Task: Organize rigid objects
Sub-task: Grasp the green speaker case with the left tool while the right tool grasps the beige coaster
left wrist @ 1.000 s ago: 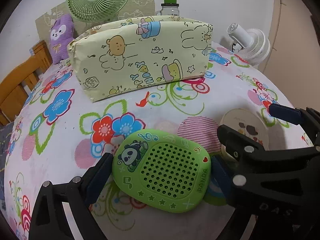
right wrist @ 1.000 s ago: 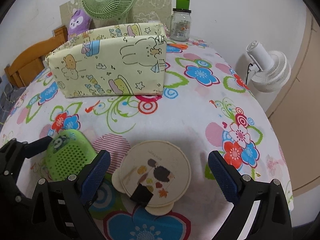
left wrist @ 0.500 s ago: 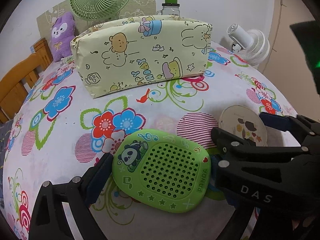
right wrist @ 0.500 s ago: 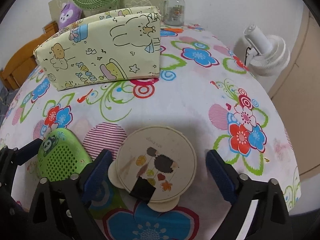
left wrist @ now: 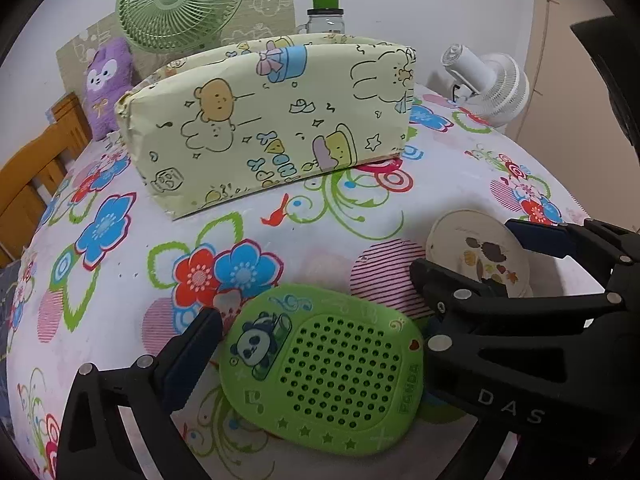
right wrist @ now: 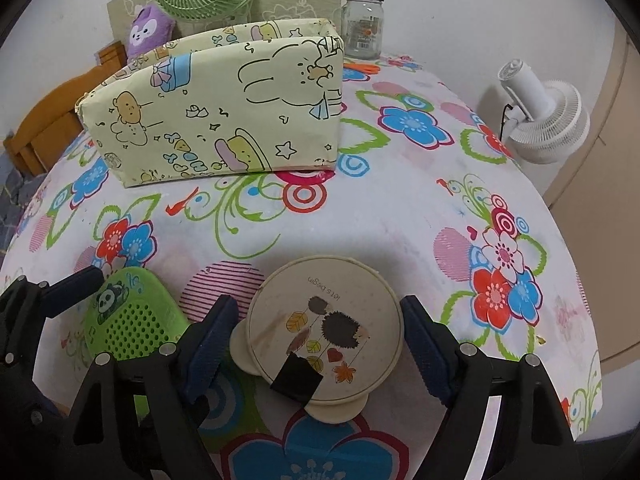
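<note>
Left to right on the floral tablecloth: 1 purple plush toy at far left, 1 green fan behind, 1 cartoon-print box mid-table, 1 glass jar w/ green cap at rear, 1 white fan off the right edge.

Near edge, 2 task items: green panda case, perforated face, side label reads "PANDA"; round cream lid w/ hedgehog print, text "let's begin" seen upside down, 1 black square patch on its near rim.

Left gripper: jaws opening, now at widest; case lies flat on cloth between them; left pad apart from case edge, right pad hidden behind the other tool, contact there cannot be told. Right gripper: body marked "DAS" in left-wrist view; jaws straddle the lid; gap shows beside left pad, right pad just beside rim, no clear press.

Vs. 1 s ago: right jaws much narrower around lid, lid now centred between pads; left jaws slightly wider; case and lid stay in the same spots on the cloth; box, jar, both fans unchanged.
</note>
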Demonstrator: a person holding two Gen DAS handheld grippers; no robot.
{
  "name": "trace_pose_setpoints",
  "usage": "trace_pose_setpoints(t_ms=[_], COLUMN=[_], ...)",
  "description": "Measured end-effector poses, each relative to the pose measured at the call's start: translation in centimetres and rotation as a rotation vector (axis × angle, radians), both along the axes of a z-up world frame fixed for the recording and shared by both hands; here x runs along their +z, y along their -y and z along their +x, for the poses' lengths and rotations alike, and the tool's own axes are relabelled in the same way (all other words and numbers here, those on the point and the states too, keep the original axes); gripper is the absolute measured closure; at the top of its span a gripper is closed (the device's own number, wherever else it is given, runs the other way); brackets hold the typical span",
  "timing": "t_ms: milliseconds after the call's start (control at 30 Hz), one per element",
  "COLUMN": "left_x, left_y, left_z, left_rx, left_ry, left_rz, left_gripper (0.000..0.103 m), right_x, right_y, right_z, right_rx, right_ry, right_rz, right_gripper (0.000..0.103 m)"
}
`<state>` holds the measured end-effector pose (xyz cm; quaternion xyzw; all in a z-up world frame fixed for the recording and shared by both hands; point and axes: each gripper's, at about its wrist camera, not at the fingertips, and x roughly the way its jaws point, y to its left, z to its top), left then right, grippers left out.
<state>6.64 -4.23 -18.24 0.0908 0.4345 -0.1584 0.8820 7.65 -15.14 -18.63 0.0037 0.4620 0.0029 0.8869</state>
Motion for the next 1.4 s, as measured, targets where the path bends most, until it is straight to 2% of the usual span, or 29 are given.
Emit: trace_pose_setpoints(t_ms=[100, 367, 667, 800, 933, 1400], left_x=[0.1, 0.2, 0.2, 0.1, 0.0, 0.0], left_y=[0.0, 0.2, -1.0, -1.4, -1.8, -2.8], left_z=[-0.1, -0.8, -0.5, -0.5, -0.9, -1.9], left_rx=[-0.009, 0.006, 0.055, 0.033, 0.003, -0.06], left_ry=[-0.011, 0.003, -0.003, -0.021, -0.033, -0.039], left_rz=[-0.017, 0.006, -0.004, -0.025, -0.033, -0.038], left_gripper=[0.007, 0.007, 0.007, 0.006, 0.001, 0.0], right_x=[0.0, 0.1, 0.9, 0.9, 0.7, 0.5], right_y=[-0.1, -0.2, -0.4, -0.6, -0.9, -1.4], right_z=[0.1, -0.3, -0.9, -1.1, -1.4, -2.6], right_rx=[0.002, 0.003, 0.002, 0.006, 0.009, -0.014], right_ry=[0.001, 0.001, 0.018, 0.013, 0.008, 0.001], right_rz=[0.0, -0.013, -0.025, -0.03, -0.047, -0.059], right_gripper=[0.02, 0.02, 0.02, 0.02, 0.02, 0.02])
